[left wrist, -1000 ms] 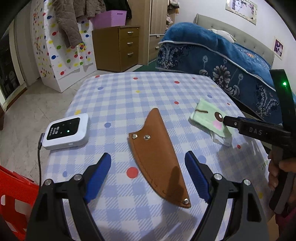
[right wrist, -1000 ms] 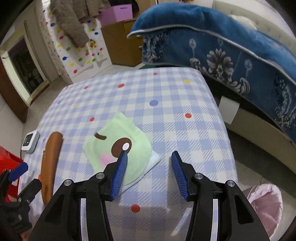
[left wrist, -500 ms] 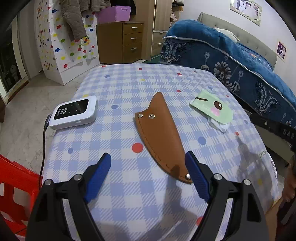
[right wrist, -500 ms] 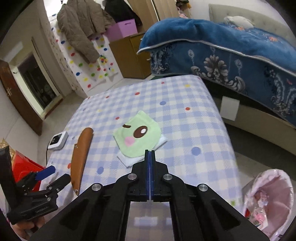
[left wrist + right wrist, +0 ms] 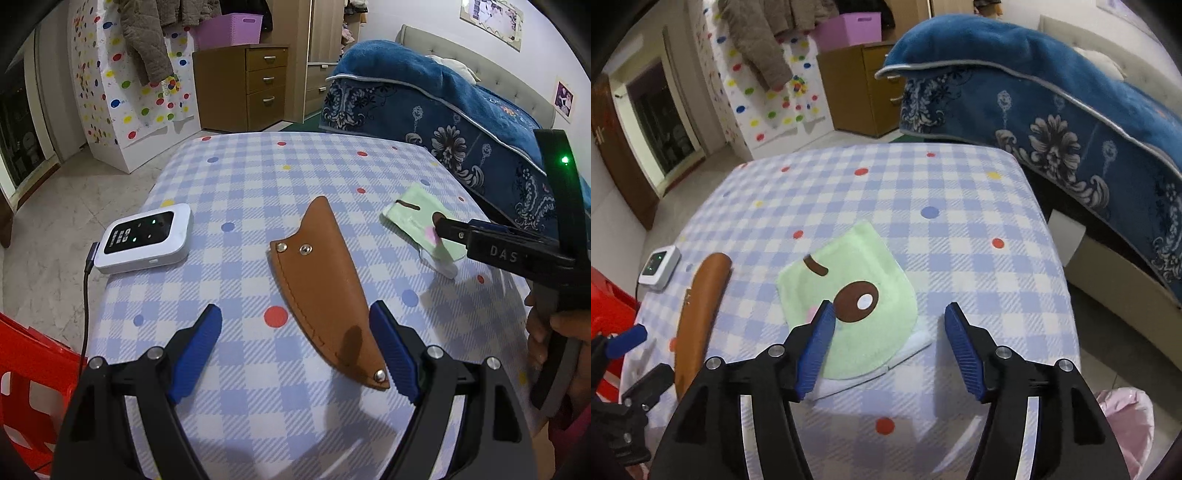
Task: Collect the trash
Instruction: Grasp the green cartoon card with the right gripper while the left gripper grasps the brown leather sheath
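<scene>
A light green cloth with a cartoon face lies on the checked table, over a white tissue that sticks out at its near edge. My right gripper is open just above the cloth's near right part, its left finger over the cloth. The cloth also shows in the left wrist view, partly behind the right gripper. My left gripper is open and empty, low over the table, around the tip of a brown leather sheath.
A white device with a cable lies at the table's left edge. A pink-lined trash bin stands on the floor to the right. A red chair is at the left. A bed with a blue blanket is behind.
My right gripper was shut and drawn back half a second ago; now it is open and low over the green cloth. My left gripper has moved slightly forward over the sheath.
</scene>
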The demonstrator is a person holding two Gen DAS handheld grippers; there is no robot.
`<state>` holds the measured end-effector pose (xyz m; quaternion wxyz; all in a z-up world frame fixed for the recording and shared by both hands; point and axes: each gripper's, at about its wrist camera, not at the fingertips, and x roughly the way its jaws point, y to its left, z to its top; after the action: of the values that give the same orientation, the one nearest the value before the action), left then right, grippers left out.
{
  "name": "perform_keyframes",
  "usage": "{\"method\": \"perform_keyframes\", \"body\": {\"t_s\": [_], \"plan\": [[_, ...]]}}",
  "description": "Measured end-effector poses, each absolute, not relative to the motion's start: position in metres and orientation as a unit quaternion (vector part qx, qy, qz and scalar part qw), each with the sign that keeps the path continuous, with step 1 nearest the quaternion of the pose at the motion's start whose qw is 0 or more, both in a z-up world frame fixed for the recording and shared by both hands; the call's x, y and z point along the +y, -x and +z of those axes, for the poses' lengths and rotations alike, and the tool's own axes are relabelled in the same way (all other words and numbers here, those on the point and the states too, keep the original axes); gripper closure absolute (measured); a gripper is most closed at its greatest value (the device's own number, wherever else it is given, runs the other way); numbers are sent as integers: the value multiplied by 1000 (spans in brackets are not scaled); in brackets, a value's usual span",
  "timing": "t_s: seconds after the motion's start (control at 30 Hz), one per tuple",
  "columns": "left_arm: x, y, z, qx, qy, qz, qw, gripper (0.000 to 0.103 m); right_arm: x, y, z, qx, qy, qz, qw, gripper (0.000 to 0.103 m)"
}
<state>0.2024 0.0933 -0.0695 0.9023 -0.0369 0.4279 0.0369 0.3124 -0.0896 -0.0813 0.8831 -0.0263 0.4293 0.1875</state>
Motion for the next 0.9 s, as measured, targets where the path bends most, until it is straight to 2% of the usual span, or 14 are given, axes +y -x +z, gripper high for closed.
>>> {"method": "perform_keyframes", "body": {"t_s": [0.07,0.1,0.13,0.17,0.23,0.47,0.63,0.73,0.9], "plan": [[96,-200,-70,428,44,36,902,23,-85,-306,-82,428,37,197,881,52],[97,-198,-71,428,47,37,902,23,-82,-301,-82,427,45,204,880,61],[98,-197,-71,428,48,37,902,23,-79,-297,-82,427,50,207,879,82],[99,-195,-72,429,50,38,901,23,-76,-293,-81,425,60,208,879,94],[100,-190,-72,431,54,37,900,23,-75,-283,-79,425,46,221,877,101],[103,-175,-67,431,53,36,900,23,-103,-235,-38,374,-17,239,896,102],[96,-181,-66,432,51,31,900,23,-132,-195,-7,329,32,170,928,103],[89,-193,-67,433,51,30,899,23,-143,-184,-8,325,69,136,933,102],[83,-218,-77,446,65,38,892,23,-156,-178,-26,344,49,139,927,102]]}}
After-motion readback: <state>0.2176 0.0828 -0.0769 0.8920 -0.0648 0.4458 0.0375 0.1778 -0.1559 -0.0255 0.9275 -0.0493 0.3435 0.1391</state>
